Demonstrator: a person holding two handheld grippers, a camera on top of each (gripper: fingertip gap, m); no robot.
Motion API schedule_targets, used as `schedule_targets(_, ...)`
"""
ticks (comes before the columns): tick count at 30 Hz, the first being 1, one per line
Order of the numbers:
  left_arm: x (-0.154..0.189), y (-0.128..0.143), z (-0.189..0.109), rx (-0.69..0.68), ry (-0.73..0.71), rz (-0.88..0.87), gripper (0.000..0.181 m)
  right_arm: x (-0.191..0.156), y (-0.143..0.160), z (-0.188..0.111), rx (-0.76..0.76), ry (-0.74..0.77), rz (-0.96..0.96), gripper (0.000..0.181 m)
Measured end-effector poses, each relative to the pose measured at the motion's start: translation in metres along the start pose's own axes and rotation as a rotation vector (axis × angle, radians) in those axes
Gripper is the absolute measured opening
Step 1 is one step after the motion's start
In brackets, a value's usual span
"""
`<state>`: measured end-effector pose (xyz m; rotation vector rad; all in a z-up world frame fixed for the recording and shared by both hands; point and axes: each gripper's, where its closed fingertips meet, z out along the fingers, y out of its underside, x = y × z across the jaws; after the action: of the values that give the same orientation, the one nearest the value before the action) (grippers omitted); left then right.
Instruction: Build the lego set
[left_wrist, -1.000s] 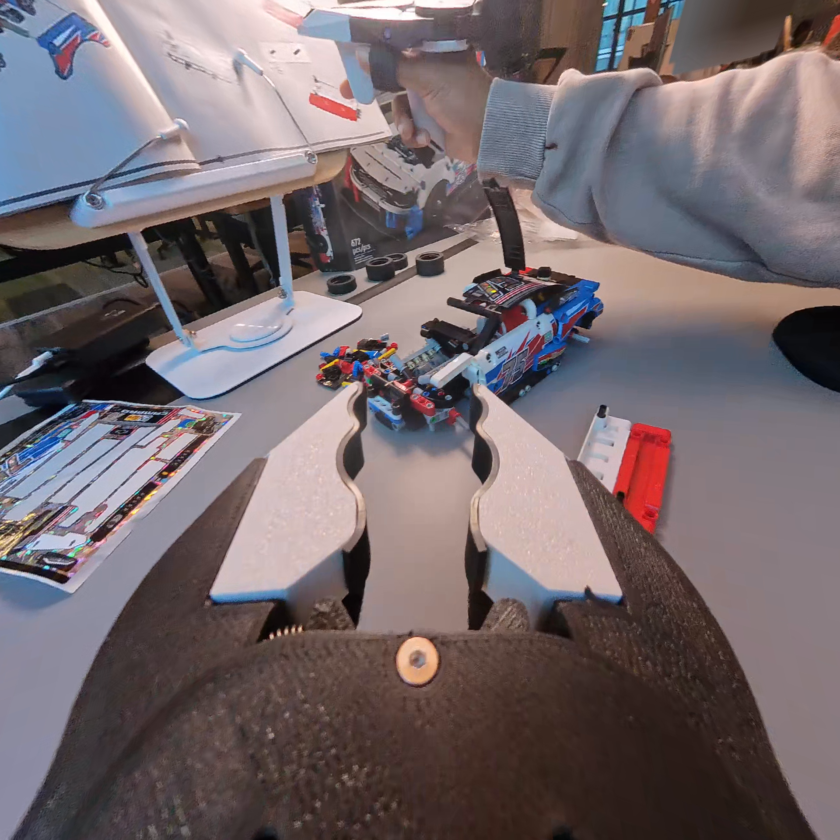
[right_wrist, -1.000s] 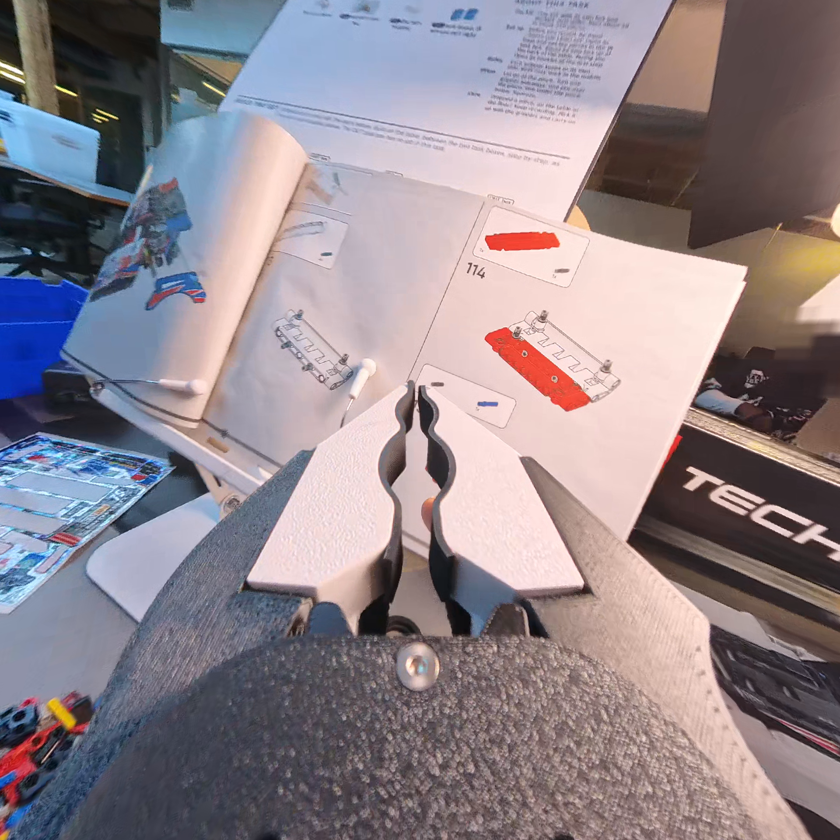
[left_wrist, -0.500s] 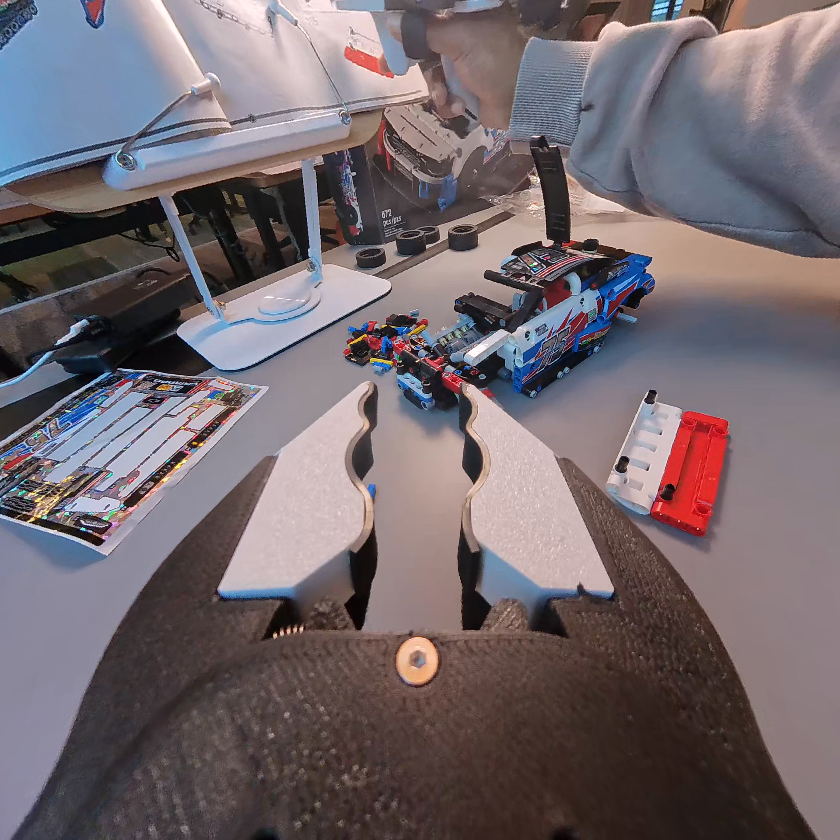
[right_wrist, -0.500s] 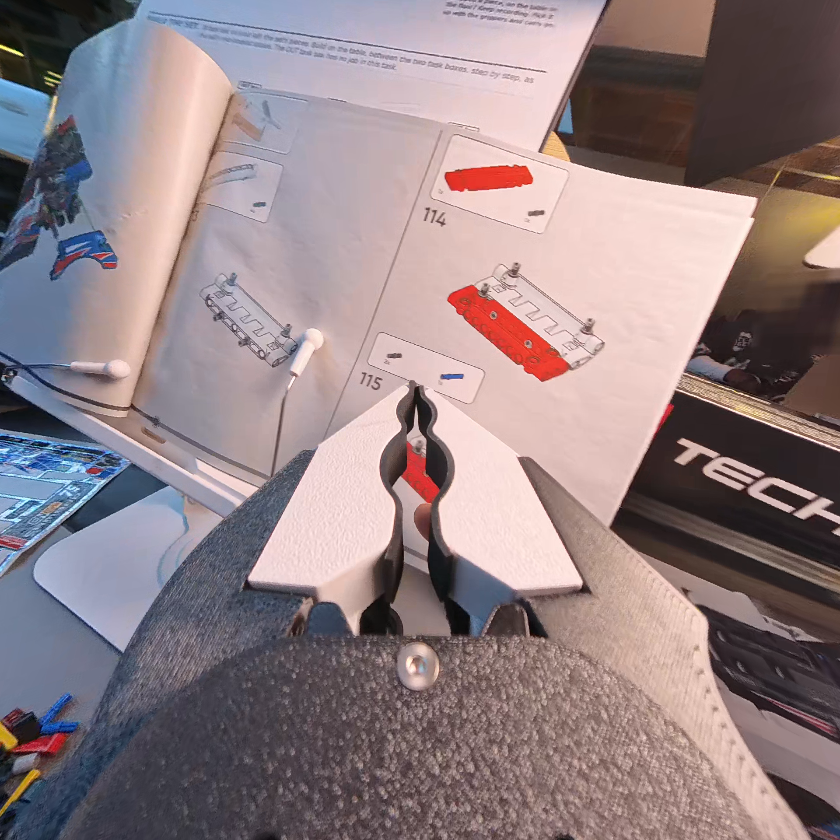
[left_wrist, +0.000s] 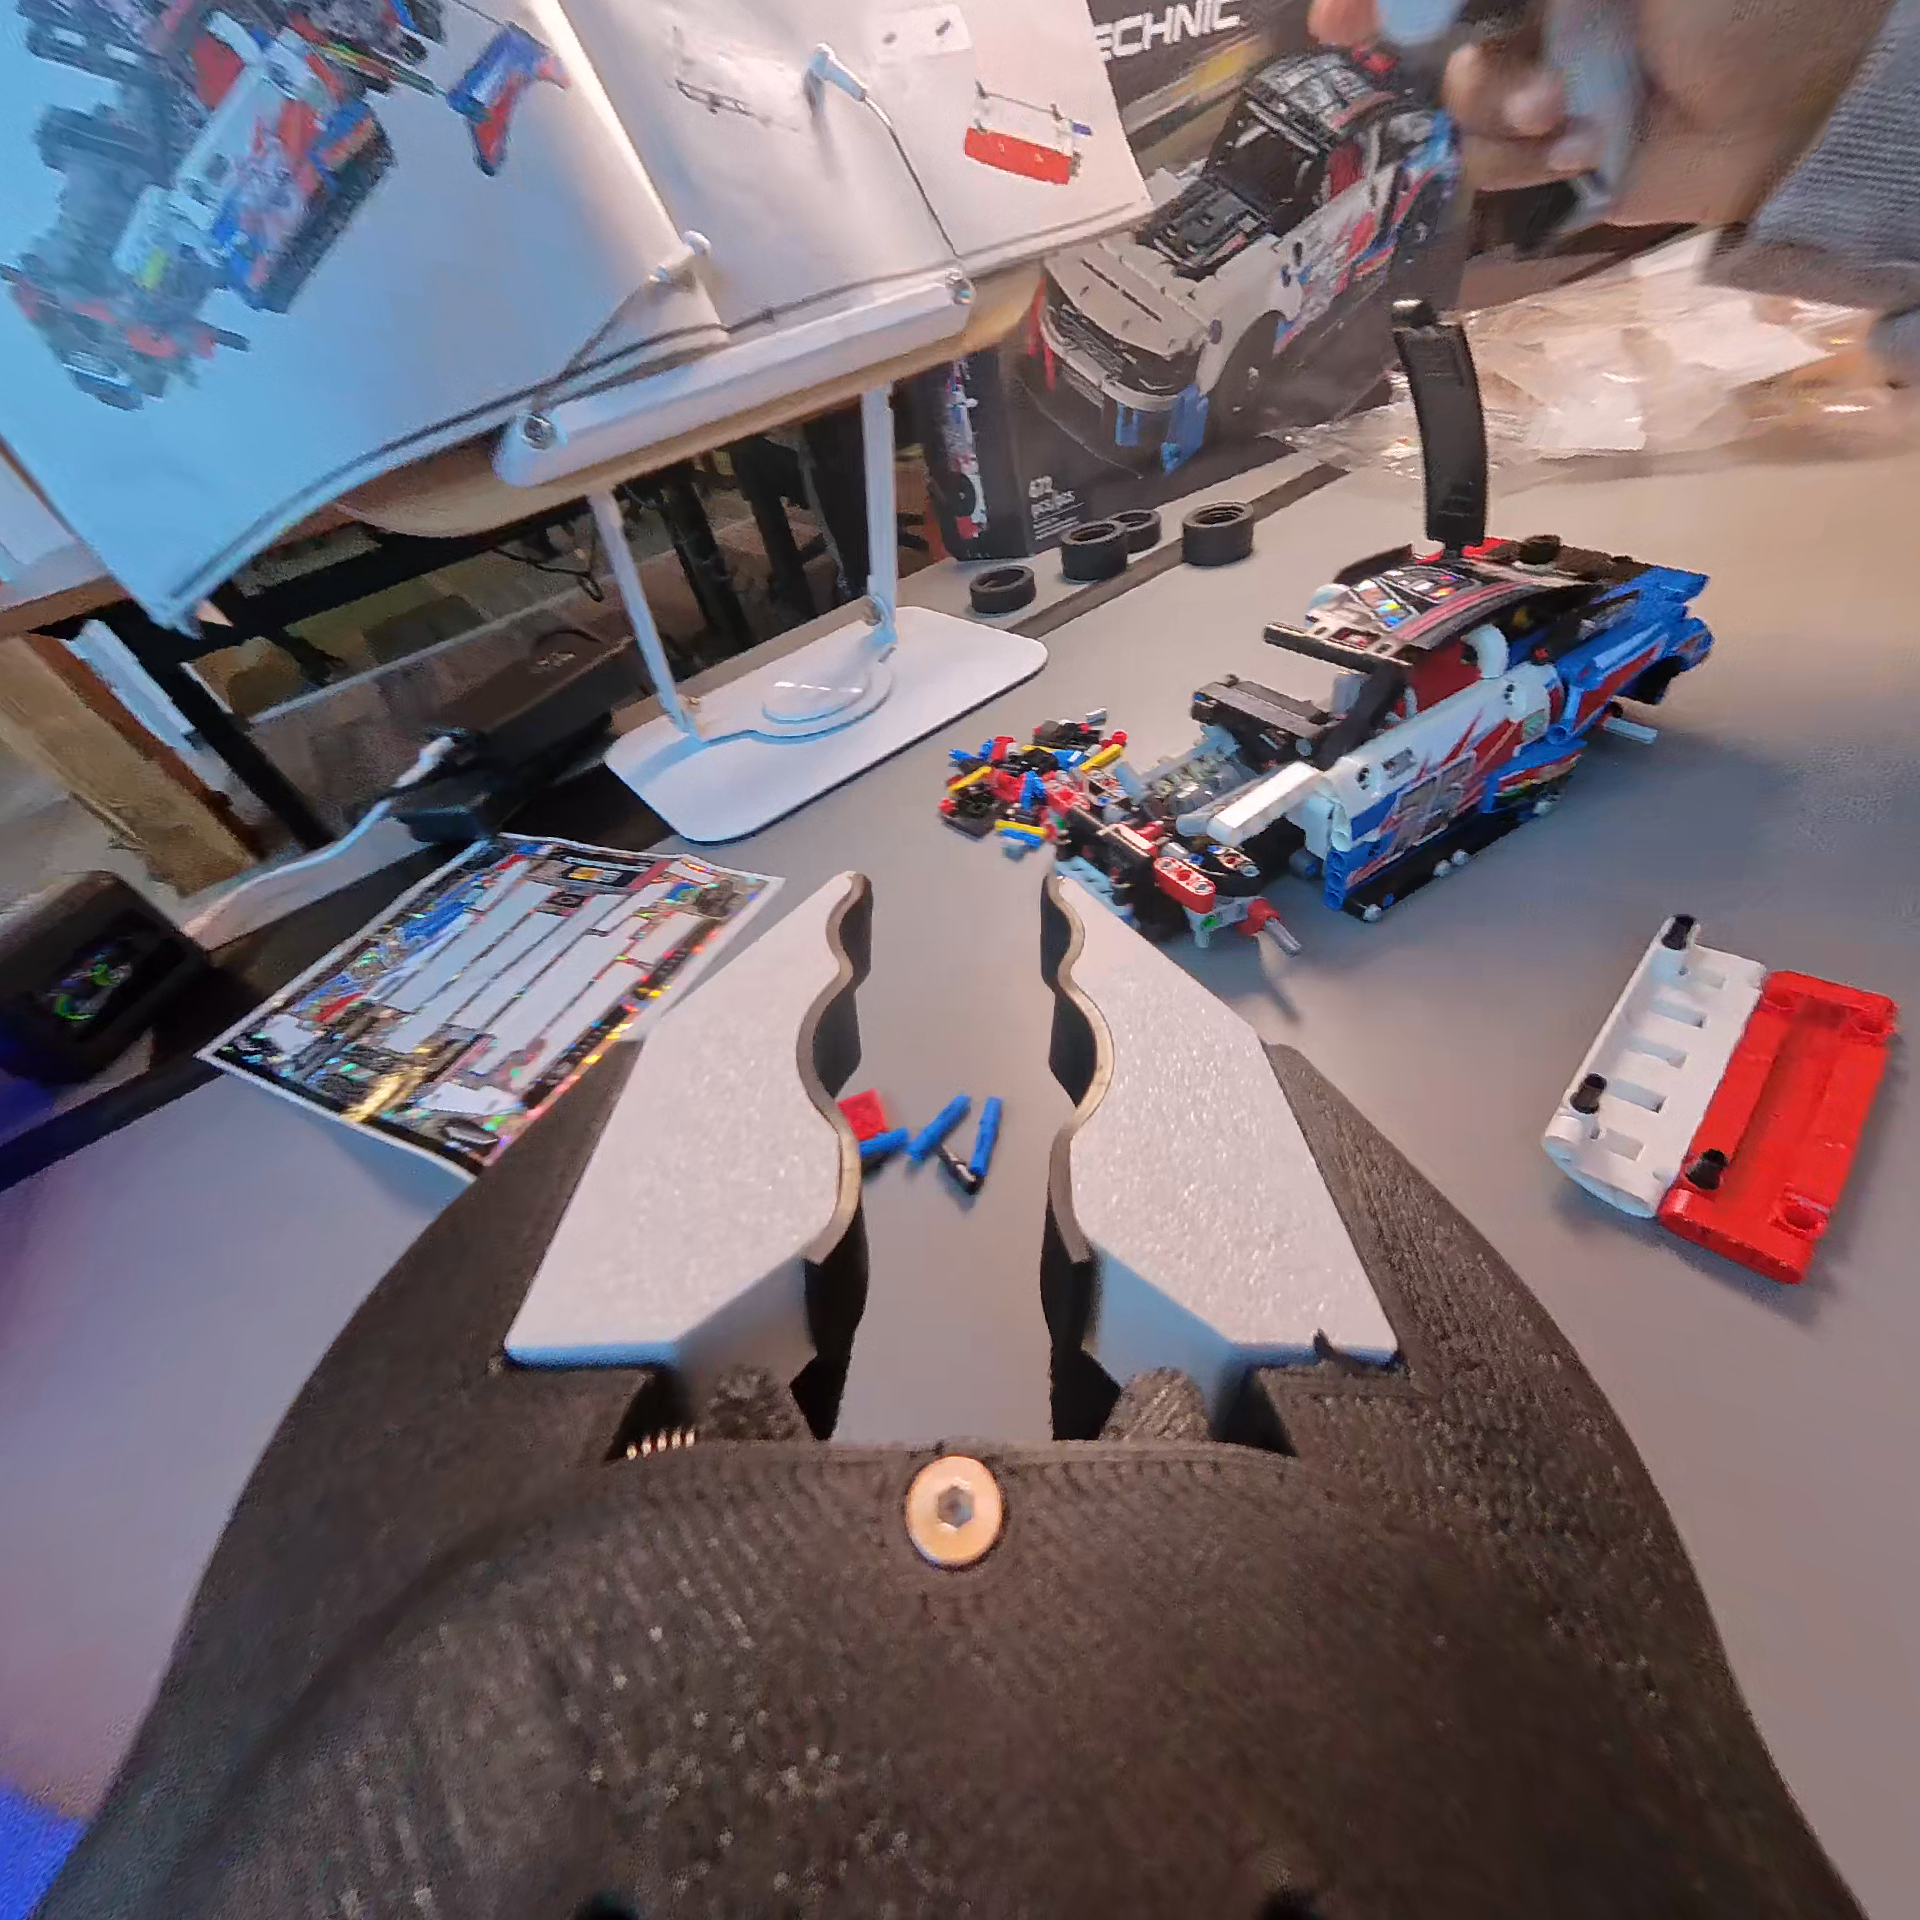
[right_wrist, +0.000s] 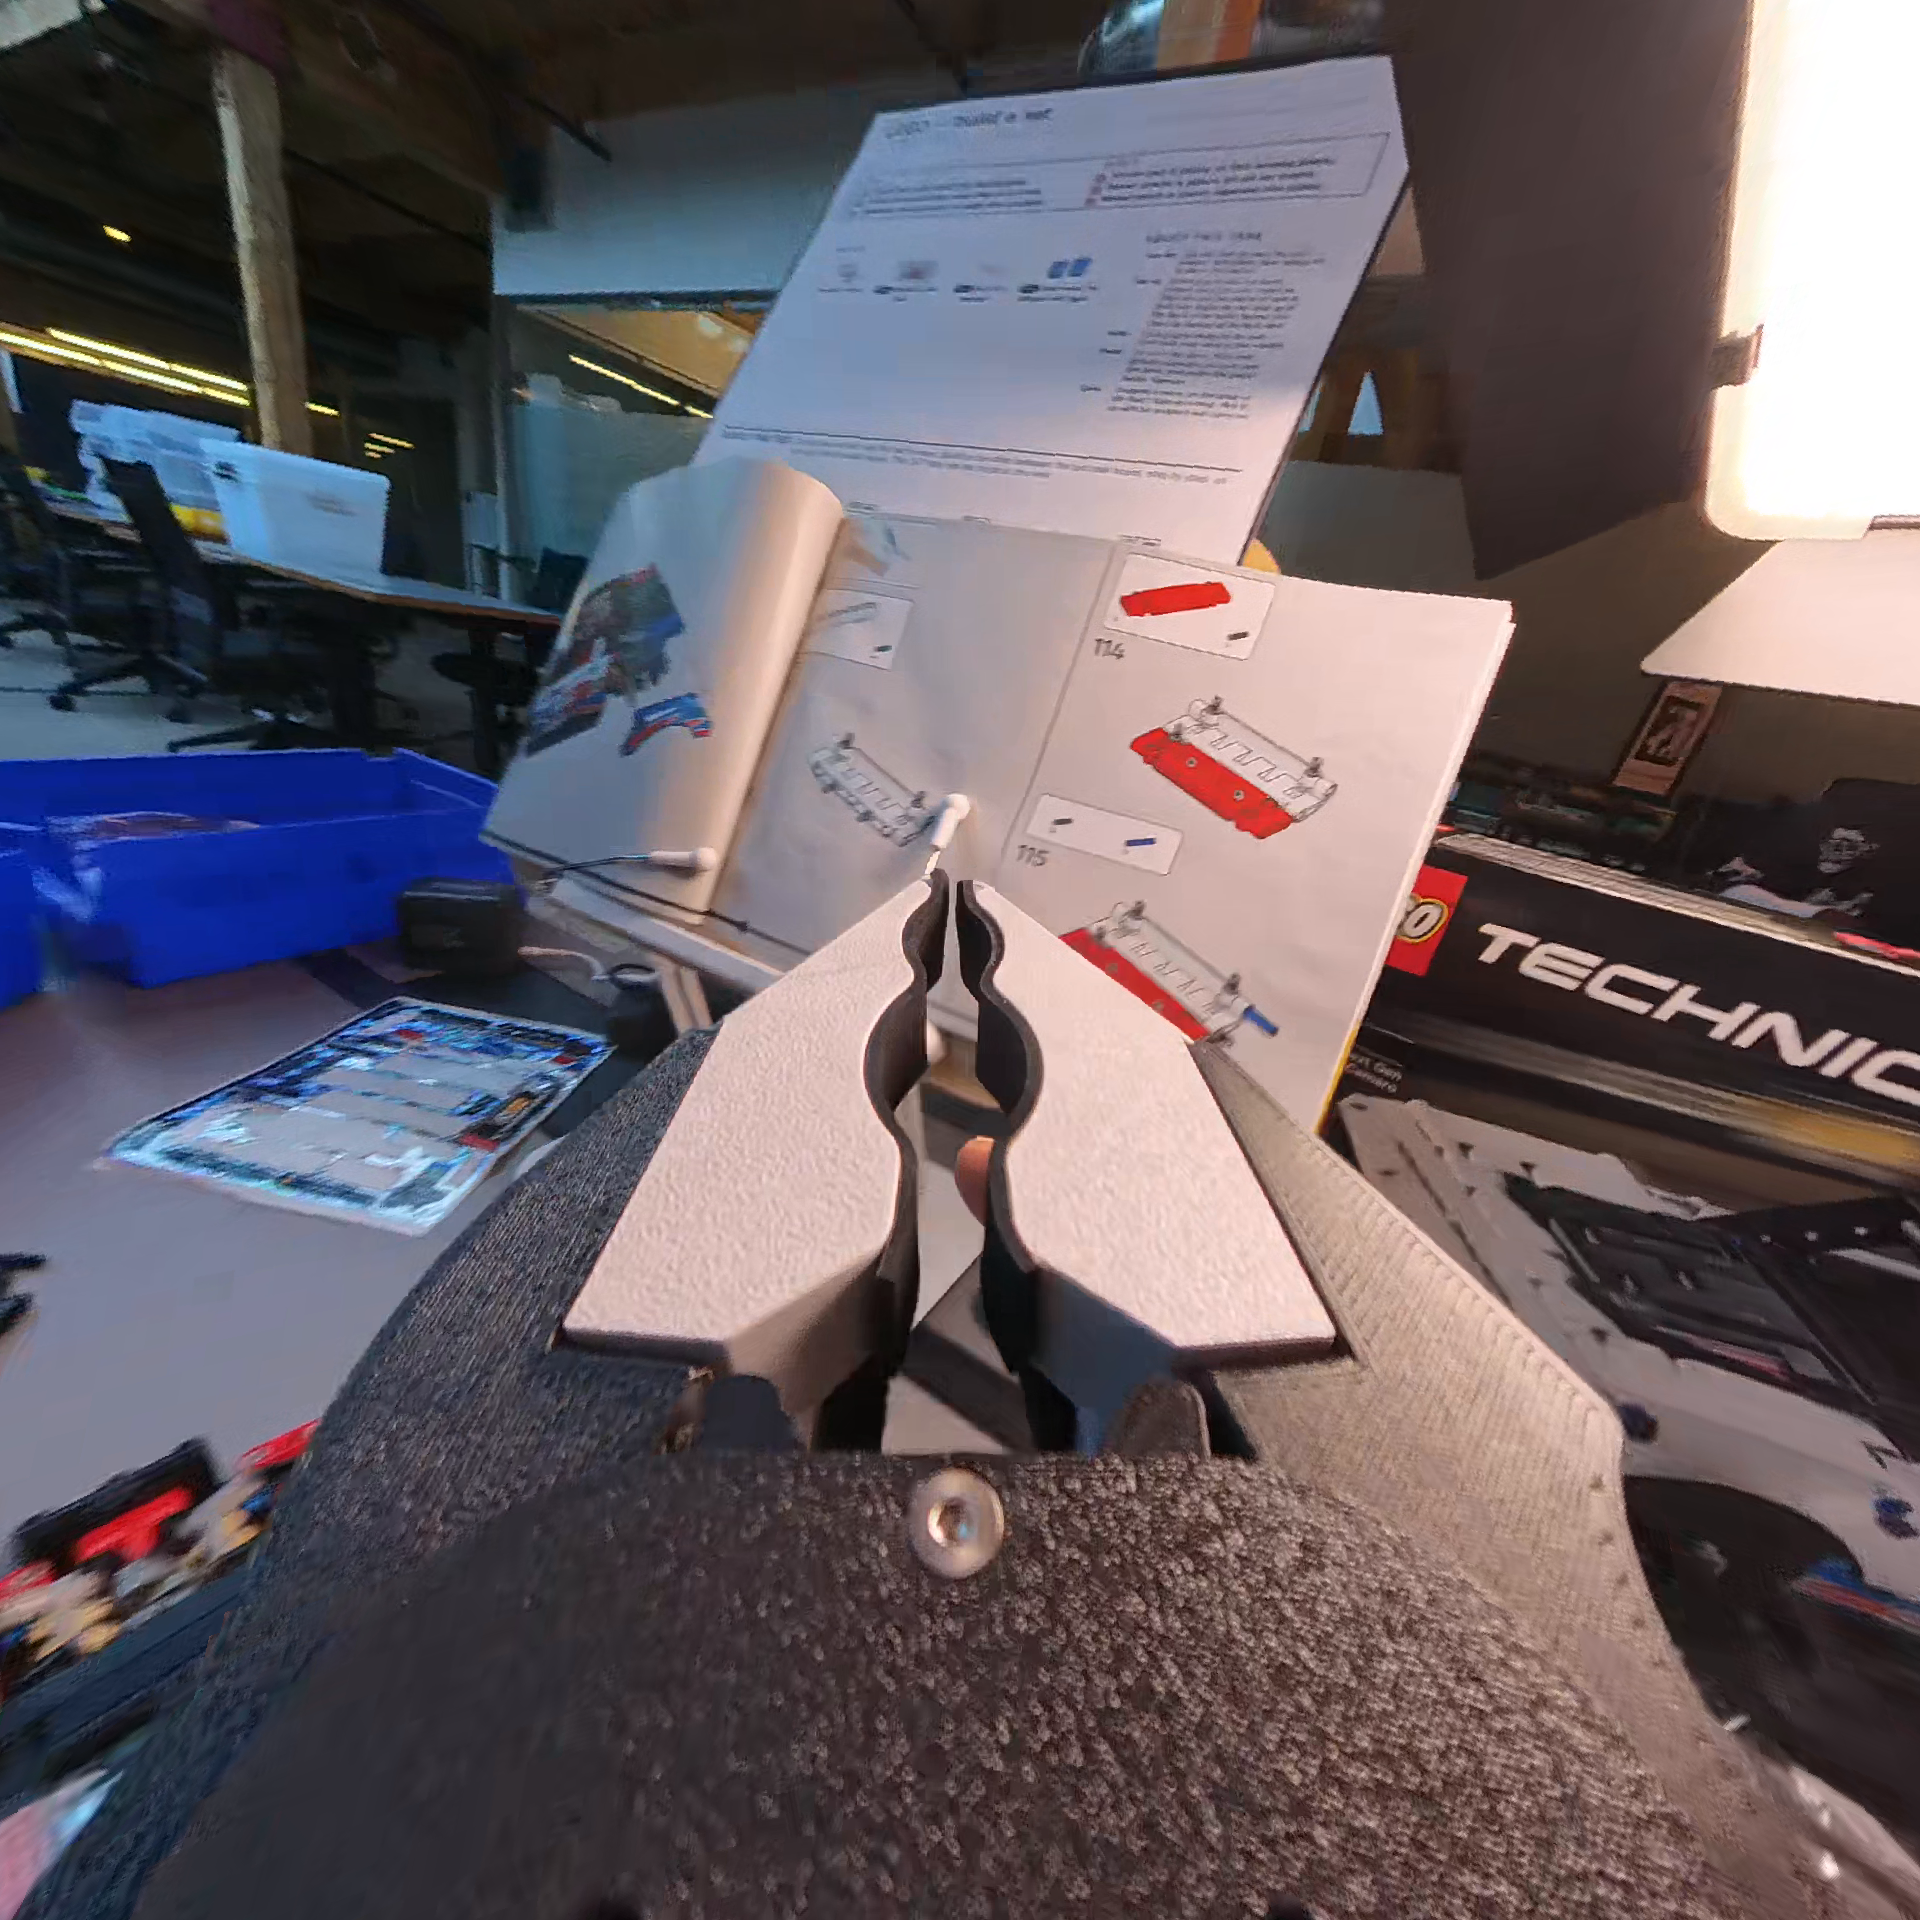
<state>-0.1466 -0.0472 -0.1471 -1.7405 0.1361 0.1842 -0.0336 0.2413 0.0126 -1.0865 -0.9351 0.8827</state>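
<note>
Left wrist view: grey worktop (left_wrist: 1558, 1455) carries everything. Largest is the instruction booklet (left_wrist: 810, 135) on its white stand (left_wrist: 831, 717), box (left_wrist: 1247, 260) behind. Then the half-built car (left_wrist: 1434, 748), blue, white and red, standing mid-worktop, far side from the left gripper (left_wrist: 948, 904). Sticker sheet (left_wrist: 488, 987) lies flat at left. Red-and-white panel (left_wrist: 1714, 1091) lies alone at right, well apart from the car. Loose-parts pile (left_wrist: 1018, 779) touches the car's front. Four tyres (left_wrist: 1101, 545) in a row by the box. Small blue pins (left_wrist: 935, 1127) lie below the left gripper, whose jaws stand wide, empty.

Right wrist view: right gripper (right_wrist: 951, 894) faces the booklet (right_wrist: 1143, 779), jaws nearly closed, holding nothing visible.

Handling guess: panel is light, stiff, smooth plastic; grab across its long edges. Pins are tiny and may roll. Car is likely fragile; hold by the body sides.

Hidden: car's far side, booklet top cut off, hand (left_wrist: 1538, 94) blurred at top right.
</note>
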Motion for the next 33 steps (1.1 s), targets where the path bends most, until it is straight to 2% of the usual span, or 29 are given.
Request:
schedule_targets(1, -0.009, -0.004, -0.004, 0.005, -0.033, 0.015, 0.028, -0.014, -0.001, -0.016, -0.016, -0.038, 0.031, 0.0)
schedule_targets(4, -0.041, -0.017, -0.02, -0.013, -0.153, 0.102, 0.023, -0.067, 0.006, -0.068, -0.121, -0.224, 0.222, 0.008)
schedule_targets(6, -0.058, -0.011, -0.026, -0.114, -0.174, 0.111, 0.023, -0.098, 0.018, -0.102, -0.195, -0.3, 0.328, 0.01)
schedule_targets(9, -0.067, 0.003, -0.027, -0.305, -0.09, 0.125, 0.024, -0.131, 0.038, -0.144, -0.257, -0.352, 0.383, 0.01)
schedule_targets(12, -0.067, 0.026, -0.021, -0.593, 0.081, 0.187, 0.024, -0.152, 0.05, -0.168, -0.252, -0.382, 0.37, 0.008)
schedule_targets(13, -0.068, 0.035, -0.018, -0.695, 0.145, 0.214, 0.026, -0.157, 0.052, -0.171, -0.239, -0.392, 0.359, 0.006)
schedule_targets(16, -0.071, 0.057, 0.0, -0.886, 0.333, 0.261, 0.026, -0.16, 0.057, -0.171, -0.195, -0.384, 0.358, 0.006)
schedule_targets(19, -0.071, 0.082, 0.013, -0.985, 0.49, 0.315, 0.029, -0.161, 0.063, -0.172, -0.207, -0.387, 0.36, 0.005)
schedule_targets(22, -0.081, 0.098, 0.022, -1.04, 0.523, 0.326, 0.029, -0.153, 0.07, -0.178, -0.22, -0.359, 0.32, 0.005)
schedule_targets(26, -0.083, 0.109, 0.026, -1.074, 0.564, 0.28, 0.027, -0.146, 0.073, -0.18, -0.224, -0.352, 0.368, 0.004)
schedule_targets(33, -0.081, 0.119, 0.028, -1.101, 0.591, 0.298, 0.023, -0.141, 0.074, -0.179, -0.227, -0.342, 0.365, 0.004)
